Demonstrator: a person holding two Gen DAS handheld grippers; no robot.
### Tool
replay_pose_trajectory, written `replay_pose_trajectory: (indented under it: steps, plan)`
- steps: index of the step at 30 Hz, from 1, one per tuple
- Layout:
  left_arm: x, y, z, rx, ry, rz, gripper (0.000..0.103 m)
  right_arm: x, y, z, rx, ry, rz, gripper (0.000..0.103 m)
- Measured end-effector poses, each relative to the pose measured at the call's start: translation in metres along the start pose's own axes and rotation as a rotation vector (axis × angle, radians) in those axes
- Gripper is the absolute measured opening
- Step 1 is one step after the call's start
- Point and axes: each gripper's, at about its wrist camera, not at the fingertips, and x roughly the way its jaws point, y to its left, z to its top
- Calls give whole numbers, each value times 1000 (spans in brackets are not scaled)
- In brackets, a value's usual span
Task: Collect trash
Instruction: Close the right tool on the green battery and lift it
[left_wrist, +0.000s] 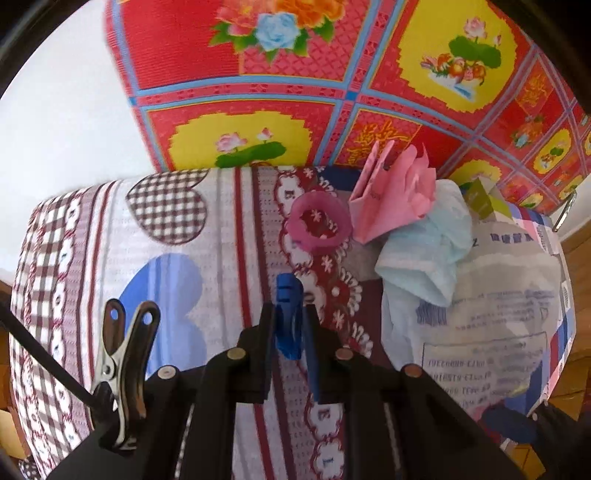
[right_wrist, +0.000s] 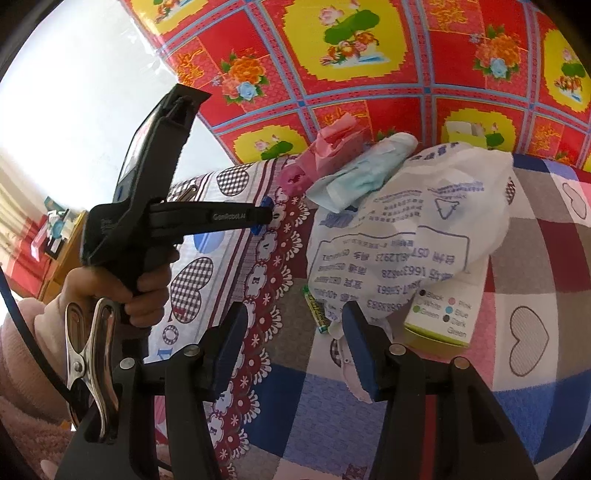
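Blue clip sits clamped between the left tool fingers.

blue piece: sitting upright, pinched.
pink ring: lying beside pink paper.
tissue: lying crumpled.

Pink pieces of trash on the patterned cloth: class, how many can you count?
2: a pink folded paper piece by the red floral cloth, and a pink translucent cup just left of it. Others may be hidden under the bag.

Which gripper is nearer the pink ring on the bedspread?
Left. The left gripper, shut on a blue clip, sits just short of the pink ring; the right gripper hovers farther back, over the white bag.
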Motion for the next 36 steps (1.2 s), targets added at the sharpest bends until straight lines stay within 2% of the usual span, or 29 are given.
replay_pose_trajectory:
  steps: [3, 7, 14, 21, 27, 31, 36]
  plan:
    - [-7, 11, -6, -30, 0, 4, 15, 4, 4, 1, -25, 10, 9, 46]
    - [-15, 29, -15, -80, -4, -1, 15, 15, 10, 0, -61, 42, 16, 40]
    - [-37, 58, -38, -145, -16, 7, 15, 42, 12, -1, -99, 118, -16, 39]
    - [-50, 62, -58, -177, -29, 14, 15, 56, 12, 3, -127, 125, -54, 39]
    - [-57, 56, -60, -194, -37, 29, 15, 66, 7, 10, -134, 142, -58, 39]
    - [-77, 64, -74, -209, -47, 41, 15, 69, 5, 11, -149, 139, -61, 26]
    - [-87, 70, -81, -224, -50, 47, 15, 70, 3, 10, -161, 123, -65, 15]
